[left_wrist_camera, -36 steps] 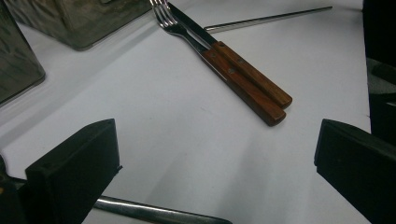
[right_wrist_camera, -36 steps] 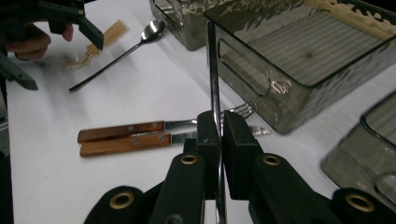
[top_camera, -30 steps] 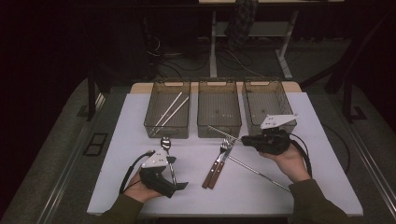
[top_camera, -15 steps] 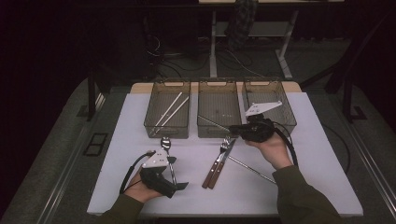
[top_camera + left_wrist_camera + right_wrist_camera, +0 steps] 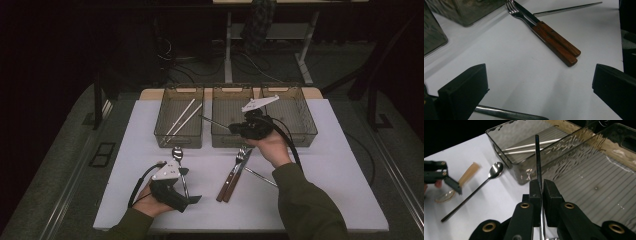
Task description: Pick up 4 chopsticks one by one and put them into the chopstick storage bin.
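Dark floor and cables surround the white table point(image 5: 320, 190) in the high view, where the right tool point(image 5: 235, 128), clamped on a metal chopstick point(image 5: 212, 121), is seen carried left from its earlier place by the right bin to above the middle bin point(image 5: 232, 140); the chopstick is best kept level until over the left bin point(image 5: 172, 137), where two chopsticks point(image 5: 184, 117) lie. The left tool point(image 5: 536, 82) is shown gaping and empty beside a fork and knife point(image 5: 554, 40). By the right tool's own camera, the chopstick point(image 5: 538, 162) is pinched upright between shut jaws, pointing at that bin point(image 5: 524, 142).

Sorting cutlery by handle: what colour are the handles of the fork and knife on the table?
Reddish-brown wood with small rivets on the fork and knife handles, clearest in the left gripper view.
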